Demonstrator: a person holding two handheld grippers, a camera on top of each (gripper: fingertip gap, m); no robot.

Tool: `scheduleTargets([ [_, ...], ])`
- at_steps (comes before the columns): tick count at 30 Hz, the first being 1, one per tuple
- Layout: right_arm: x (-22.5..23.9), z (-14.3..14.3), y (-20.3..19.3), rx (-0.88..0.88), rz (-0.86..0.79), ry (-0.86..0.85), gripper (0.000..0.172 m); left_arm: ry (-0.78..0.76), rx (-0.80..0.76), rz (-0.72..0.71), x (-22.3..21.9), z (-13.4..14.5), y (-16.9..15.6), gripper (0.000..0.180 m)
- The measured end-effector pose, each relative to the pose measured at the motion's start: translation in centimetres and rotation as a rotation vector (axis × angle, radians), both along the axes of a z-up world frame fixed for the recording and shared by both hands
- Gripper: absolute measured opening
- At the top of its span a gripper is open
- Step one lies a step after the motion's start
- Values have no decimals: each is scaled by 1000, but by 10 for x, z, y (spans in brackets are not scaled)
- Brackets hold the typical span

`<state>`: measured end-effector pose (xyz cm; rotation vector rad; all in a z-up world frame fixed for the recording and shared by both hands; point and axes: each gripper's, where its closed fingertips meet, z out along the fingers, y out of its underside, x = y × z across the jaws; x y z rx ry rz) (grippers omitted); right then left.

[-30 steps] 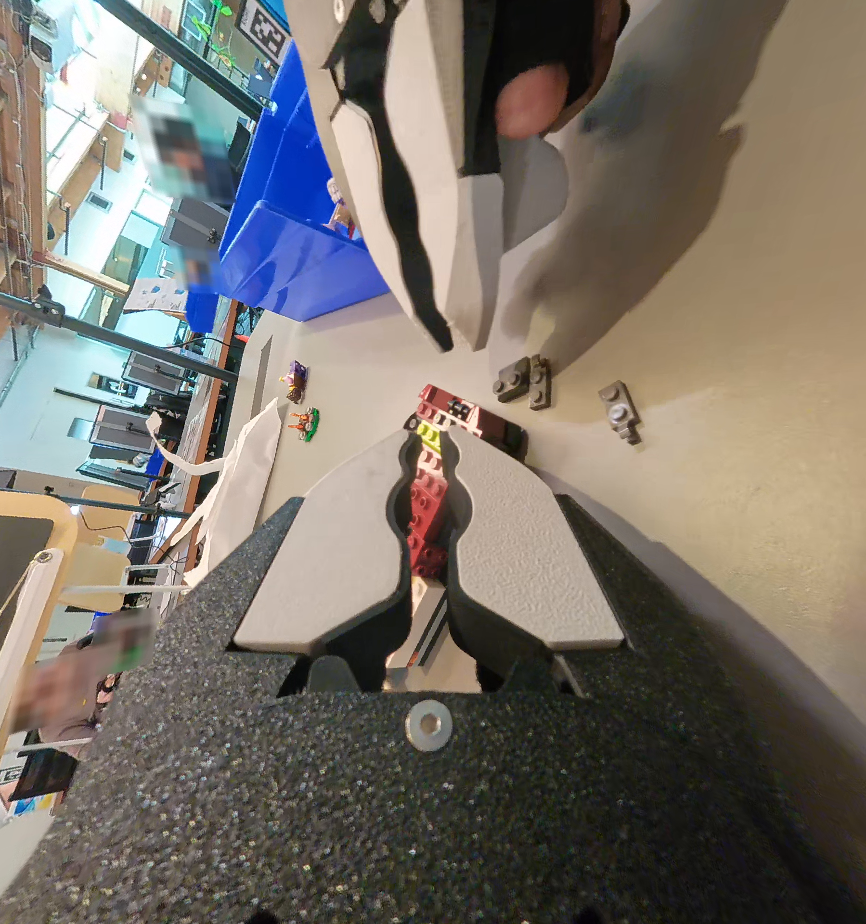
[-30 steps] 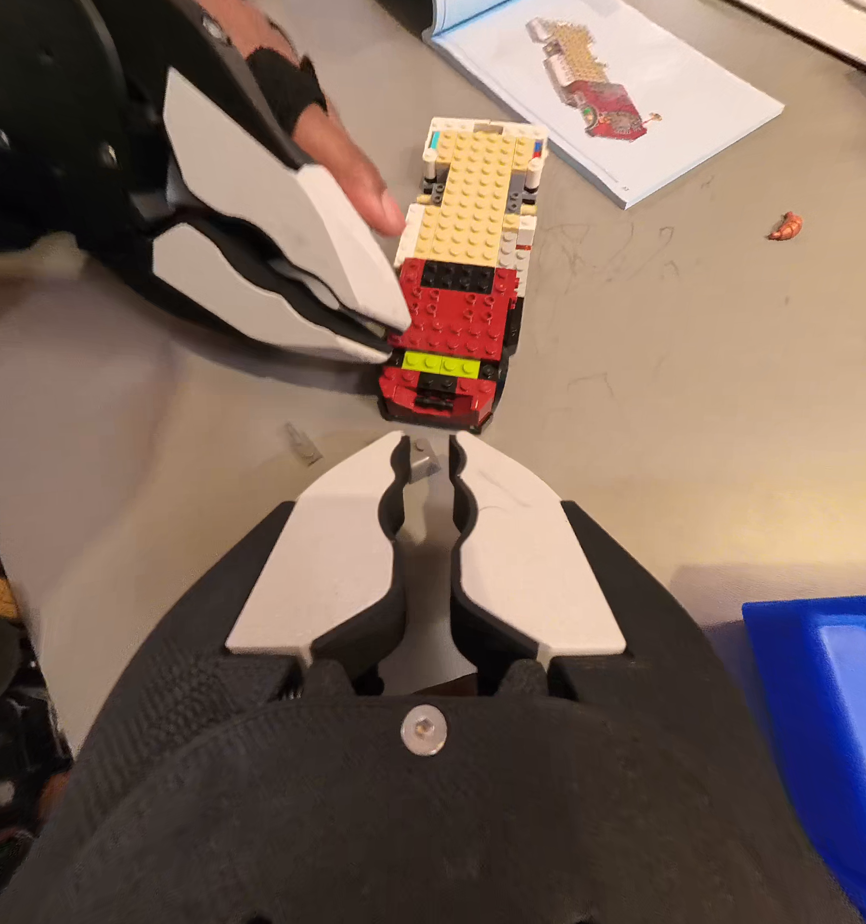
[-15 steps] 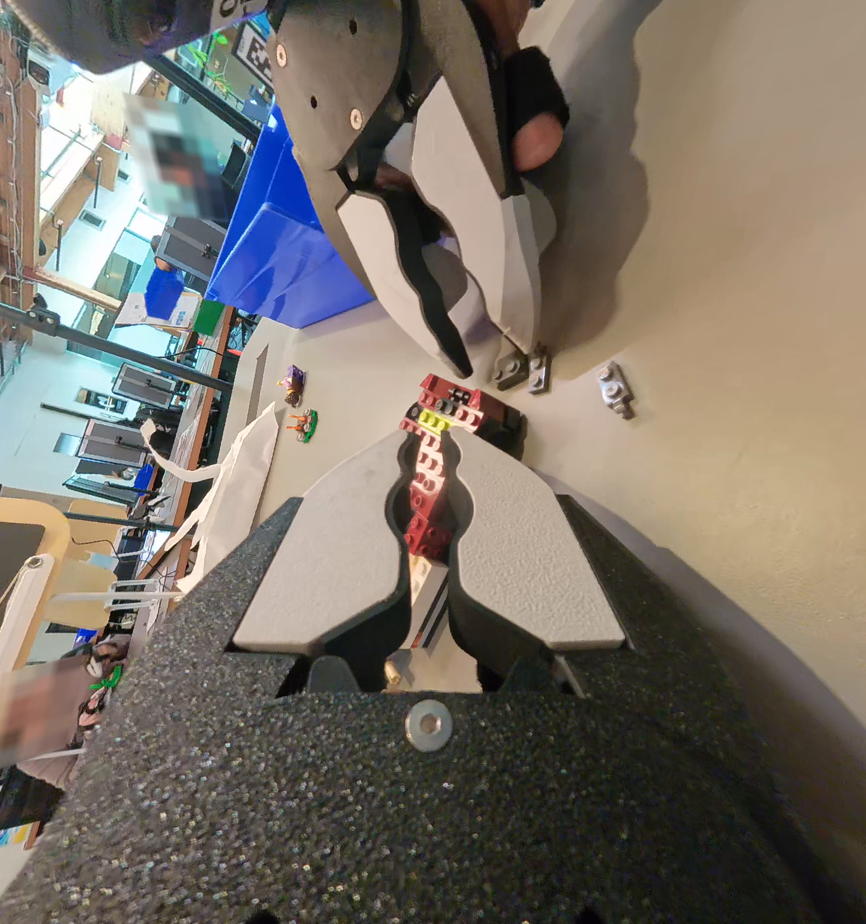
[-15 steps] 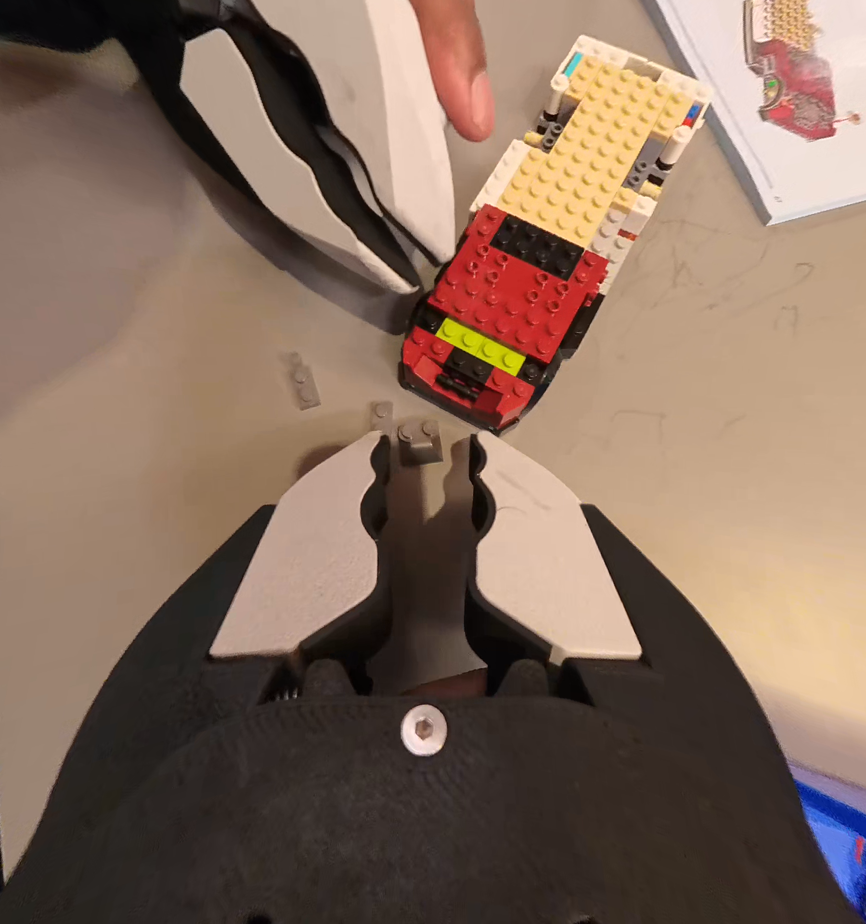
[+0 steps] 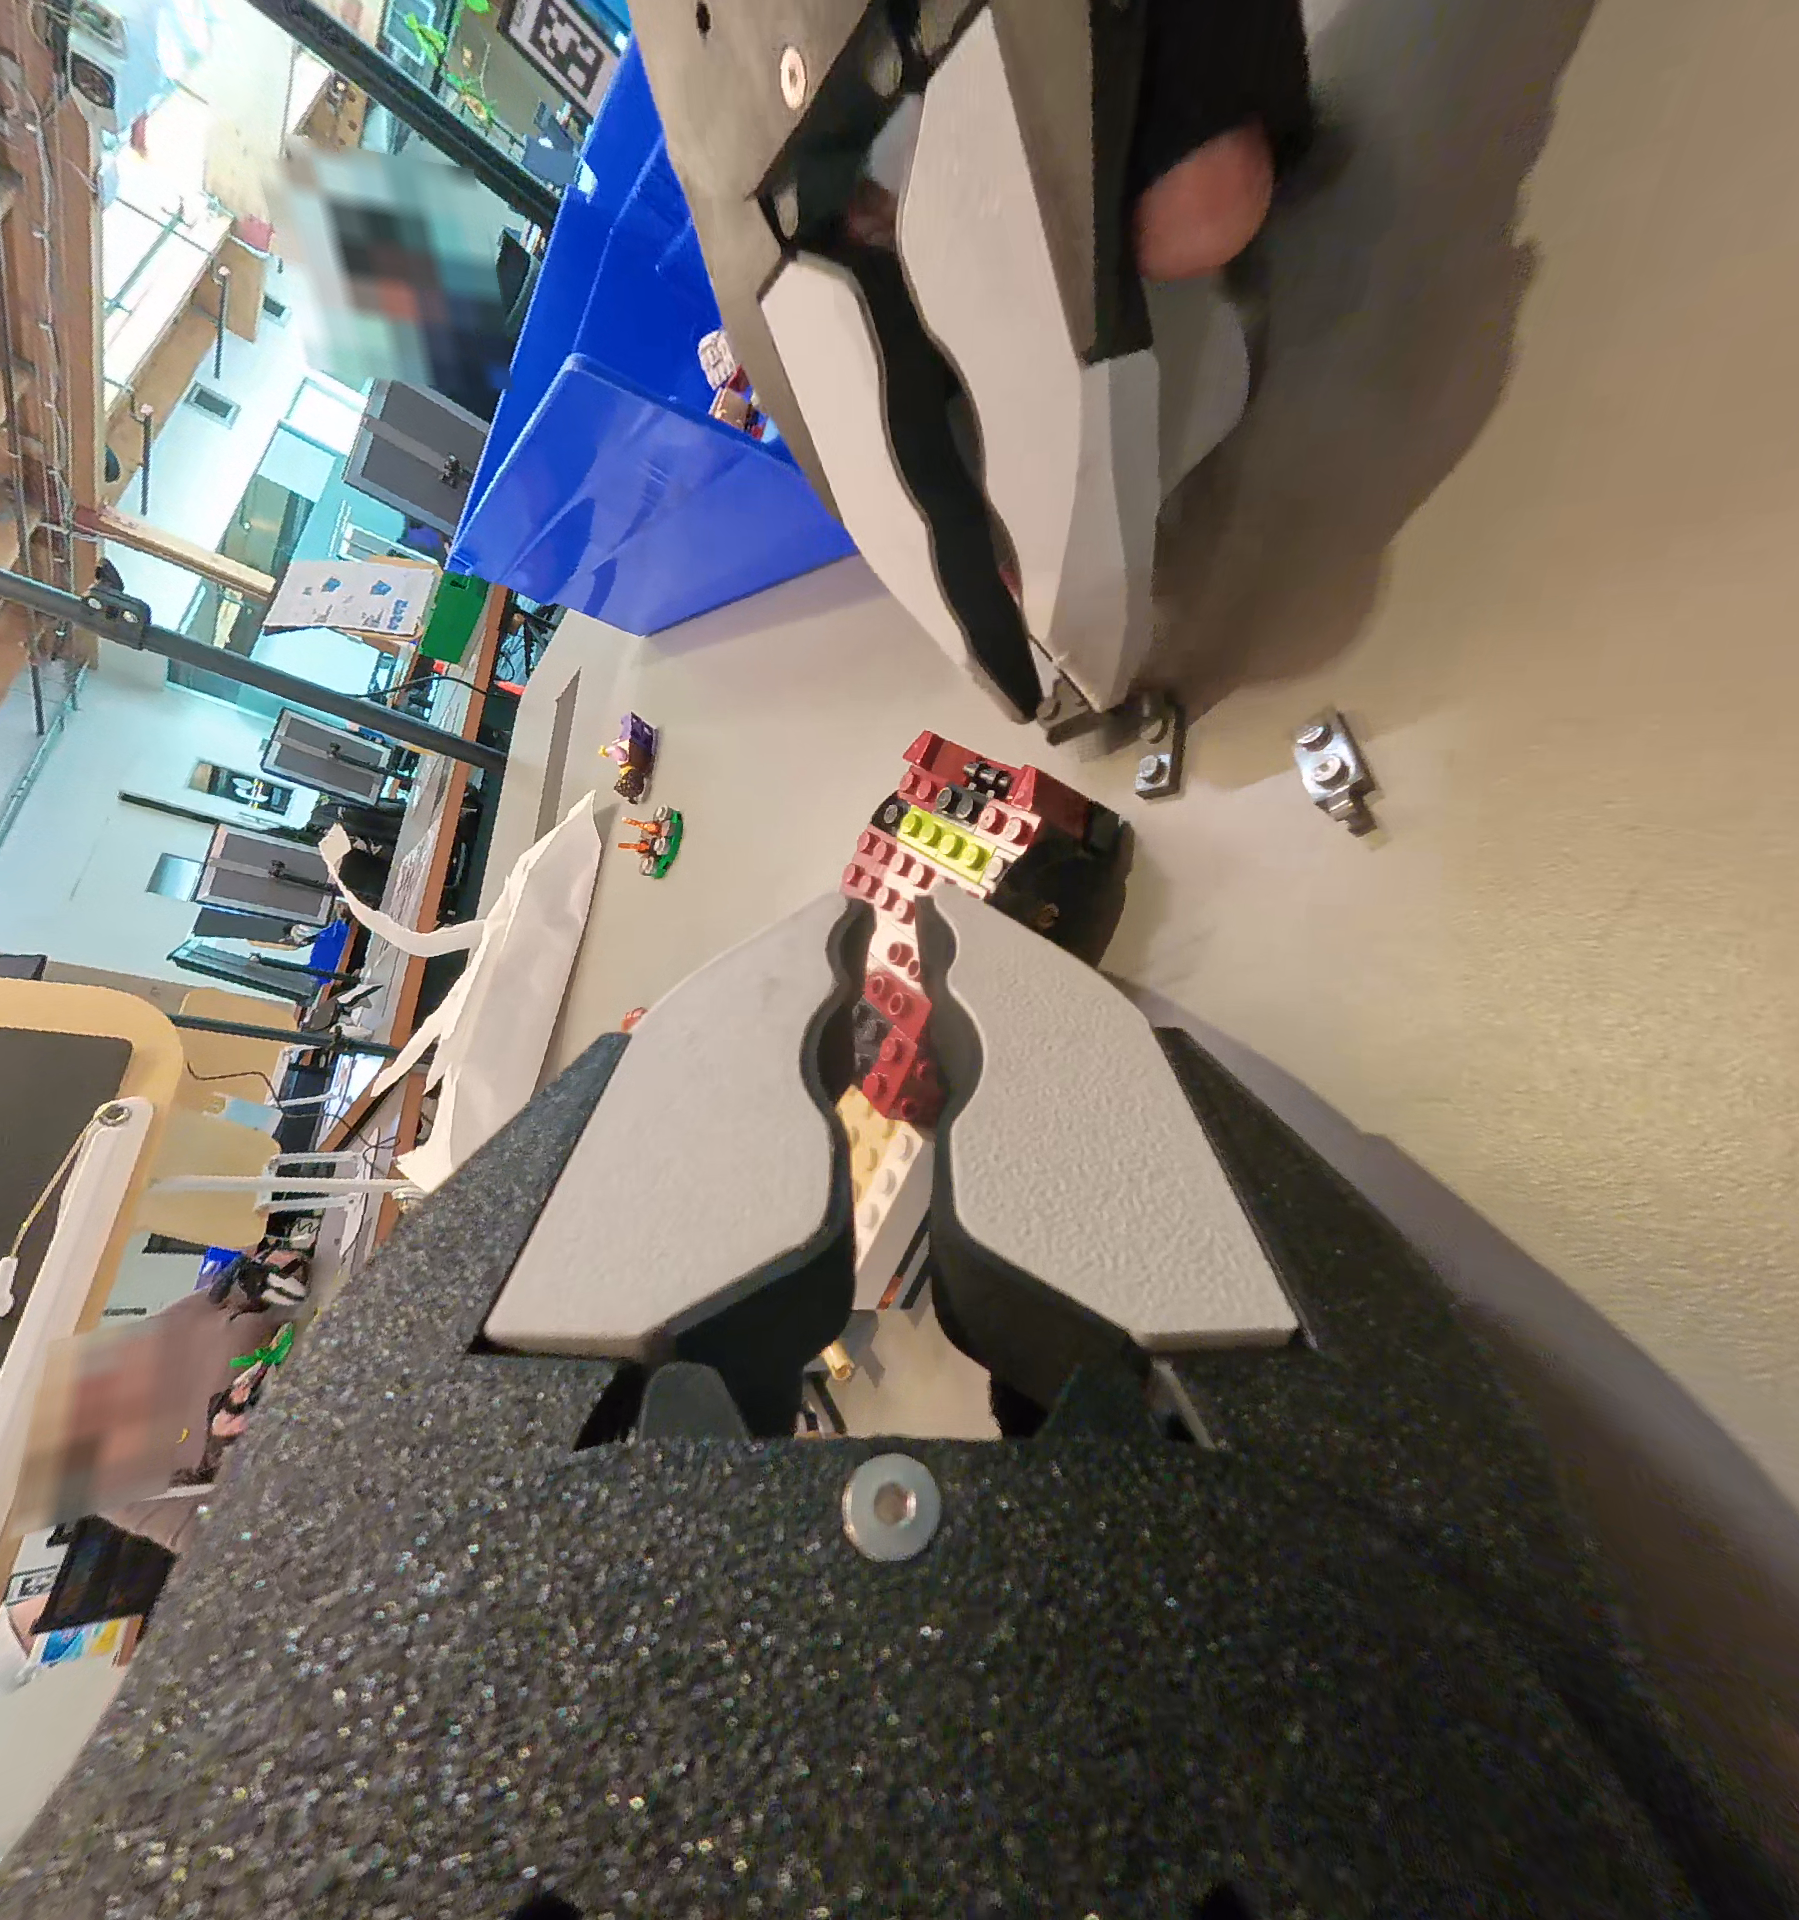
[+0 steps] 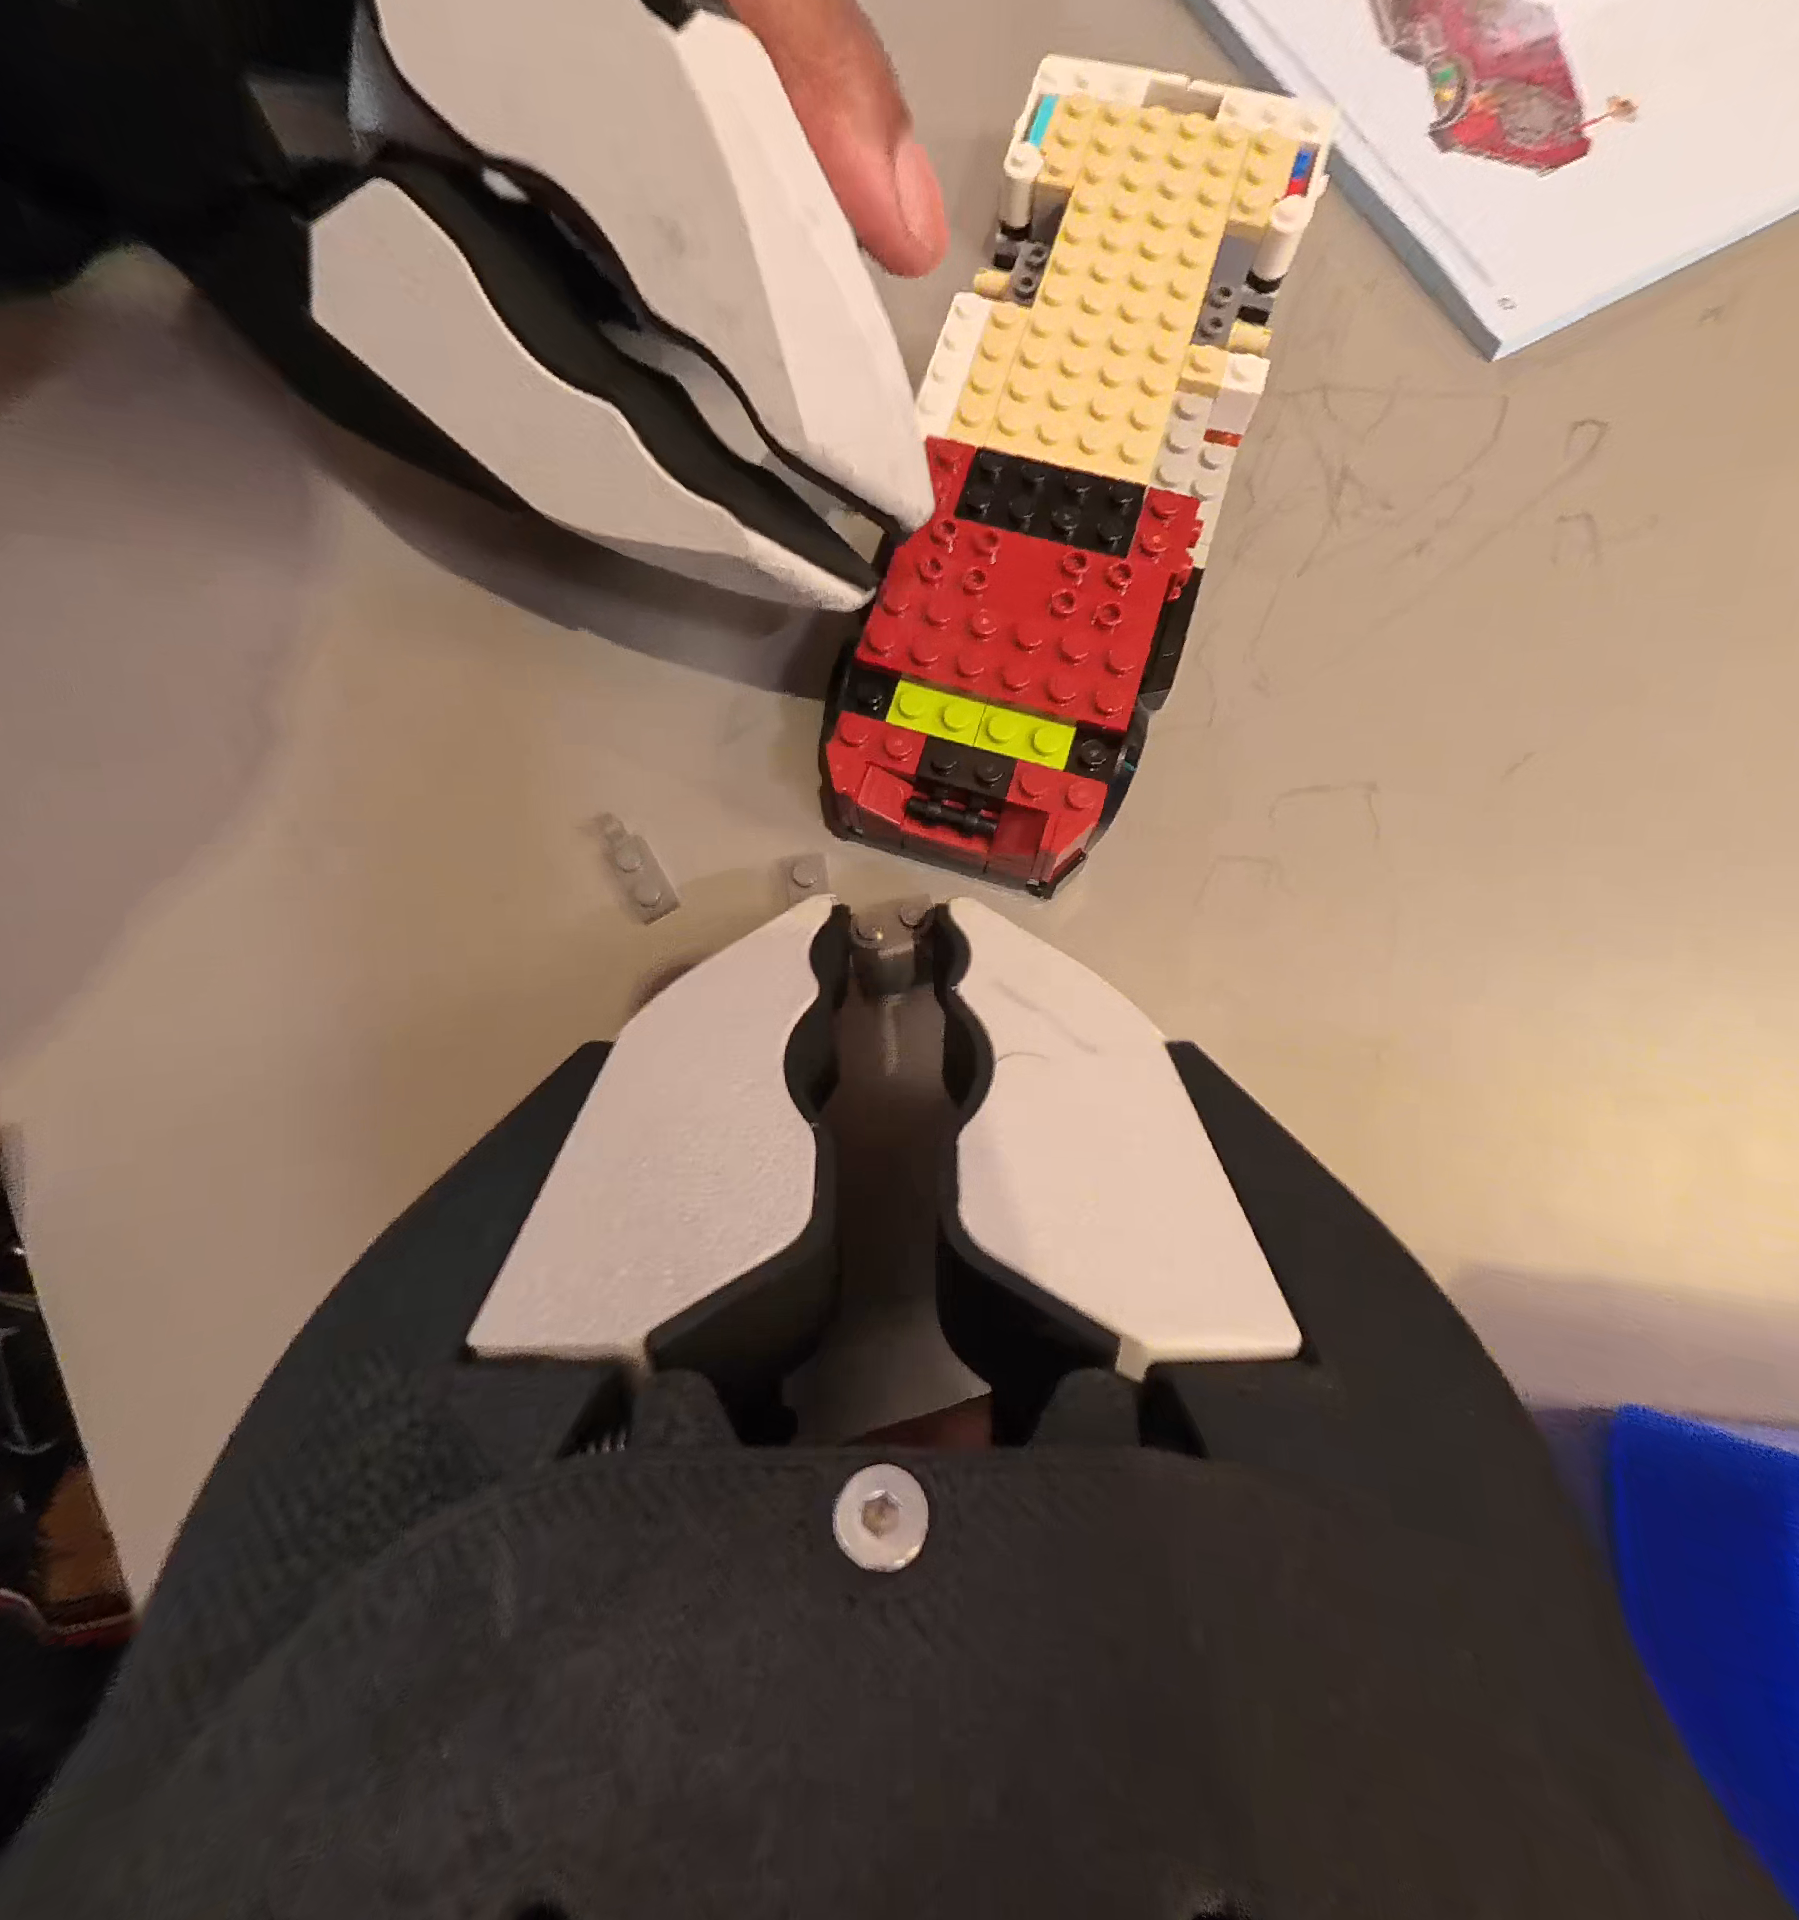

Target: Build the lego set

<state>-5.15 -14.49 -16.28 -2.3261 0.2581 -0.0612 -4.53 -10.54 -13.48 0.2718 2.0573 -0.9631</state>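
Left claw is nearly closed, its tips pinching the side edge of the red, black and tan brick-built car standing on the desk. Right claw is closed on a small grey two-stud plate just before the car's red nose, with two more grey plates lying just to its left. An open instruction booklet lies beyond the car, and a blue bin sits at the near right.
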Motion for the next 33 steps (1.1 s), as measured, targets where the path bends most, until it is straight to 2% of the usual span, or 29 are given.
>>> scheduleTargets([
  [7, 12, 31, 11, 115, -116, -27, 15, -18, -13, 53, 8, 4, 5, 9],
  [16, 20, 26, 27, 105, -157, -4, 15, -30, -25, 88, 12, 7, 10, 9],
  [27, 19, 16, 29, 93, -181, 13, 18, -24, -24, 86, 11, 6, 11, 9],
  [33, 19, 25, 21, 137, -171, -35, 21, -25, -22, 88, 11, 5, 11, 9],
])
